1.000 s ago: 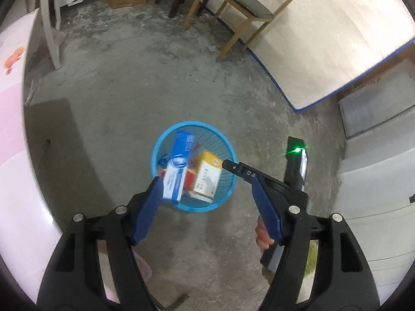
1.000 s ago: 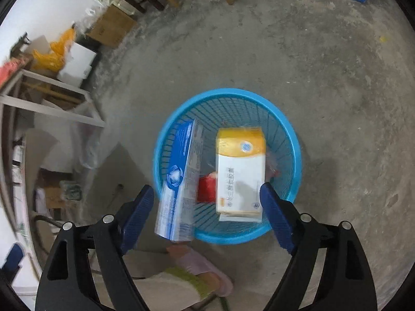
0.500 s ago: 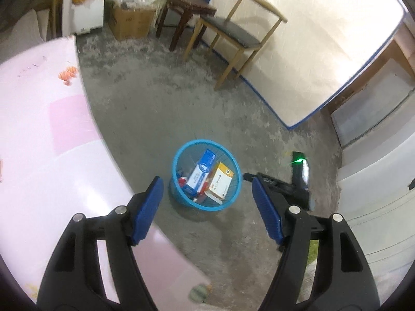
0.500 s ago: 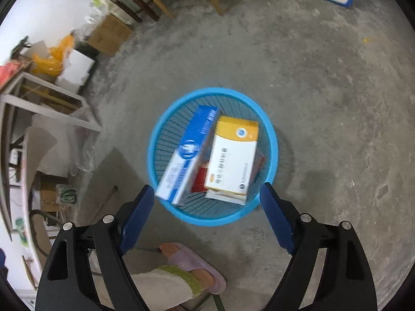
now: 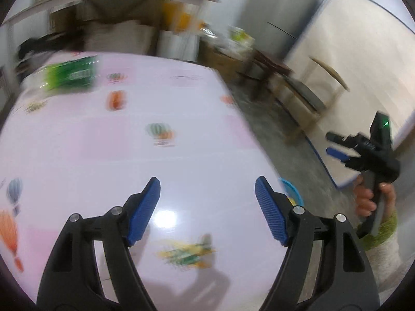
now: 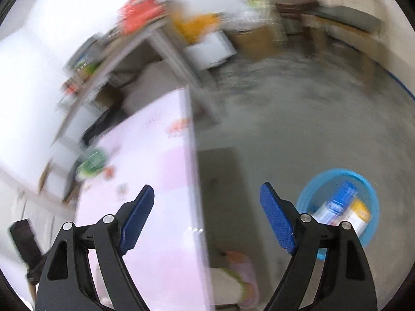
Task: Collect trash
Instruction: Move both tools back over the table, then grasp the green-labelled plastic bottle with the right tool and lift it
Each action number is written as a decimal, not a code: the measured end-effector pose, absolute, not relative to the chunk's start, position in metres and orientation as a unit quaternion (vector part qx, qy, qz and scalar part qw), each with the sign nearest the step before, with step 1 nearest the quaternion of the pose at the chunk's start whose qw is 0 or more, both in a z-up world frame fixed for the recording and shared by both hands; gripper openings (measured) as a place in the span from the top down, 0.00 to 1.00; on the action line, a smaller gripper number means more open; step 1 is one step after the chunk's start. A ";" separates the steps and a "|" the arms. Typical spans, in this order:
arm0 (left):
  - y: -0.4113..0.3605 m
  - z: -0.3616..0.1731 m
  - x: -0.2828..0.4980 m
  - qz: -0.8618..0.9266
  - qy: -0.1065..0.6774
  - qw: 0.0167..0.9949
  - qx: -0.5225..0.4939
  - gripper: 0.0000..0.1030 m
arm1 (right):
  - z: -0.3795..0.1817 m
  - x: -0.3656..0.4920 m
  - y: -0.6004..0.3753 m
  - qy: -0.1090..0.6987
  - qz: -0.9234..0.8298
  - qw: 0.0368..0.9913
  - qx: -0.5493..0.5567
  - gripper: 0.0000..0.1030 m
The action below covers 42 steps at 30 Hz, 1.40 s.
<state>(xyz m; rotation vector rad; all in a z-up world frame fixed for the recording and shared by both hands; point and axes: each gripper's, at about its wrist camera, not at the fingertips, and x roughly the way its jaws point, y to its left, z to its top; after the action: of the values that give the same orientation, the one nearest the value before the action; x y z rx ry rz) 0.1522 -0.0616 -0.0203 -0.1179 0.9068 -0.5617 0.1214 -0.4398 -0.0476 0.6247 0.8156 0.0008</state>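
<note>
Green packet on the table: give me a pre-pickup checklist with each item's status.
1. Left gripper open, nothing between its jaws: ok.
2. Right gripper open and empty: ok.
3. Green packet in view at the far end of the table: ok.
4. Packet type and which way it lies: cannot tell, too blurred.
5. Blue basket on the floor beside the table, with boxes inside: ok.
6. Sharp view for aiming: not ok, both cameras smeared.
</note>
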 end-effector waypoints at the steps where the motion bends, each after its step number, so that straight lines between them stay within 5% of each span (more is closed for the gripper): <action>1: -0.041 -0.023 0.153 -0.249 0.432 0.864 -0.069 0.31 | -0.042 0.146 -0.415 0.397 0.037 0.870 0.289 0.21; 10: 0.071 -0.039 0.193 -0.147 0.443 0.869 -0.163 0.30 | -0.054 0.289 -0.256 0.475 0.169 0.828 0.245 0.27; 15: 0.118 -0.025 0.258 -0.106 0.425 0.866 -0.241 0.20 | -0.065 0.330 -0.206 0.489 0.166 0.831 0.206 0.28; 26: 0.161 0.005 0.437 -0.111 0.391 0.904 -0.131 0.20 | -0.083 0.361 -0.189 0.518 0.166 0.820 0.177 0.28; 32: 0.191 -0.031 0.464 -0.075 0.442 0.849 -0.280 0.20 | -0.080 0.375 -0.193 0.507 0.161 0.828 0.176 0.28; 38: 0.204 -0.059 0.424 -0.022 0.449 0.834 -0.321 0.20 | -0.005 0.447 -0.094 0.419 0.303 0.856 -0.020 0.23; 42: 0.204 -0.063 0.379 0.001 0.462 0.836 -0.295 0.20 | -0.022 0.498 0.009 0.434 0.370 0.796 -0.202 0.18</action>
<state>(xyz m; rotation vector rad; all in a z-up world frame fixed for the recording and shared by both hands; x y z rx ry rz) 0.3787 0.2035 -0.0627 -0.6246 0.9783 0.0031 0.4983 0.0090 -0.0224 -0.4342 0.9313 0.7949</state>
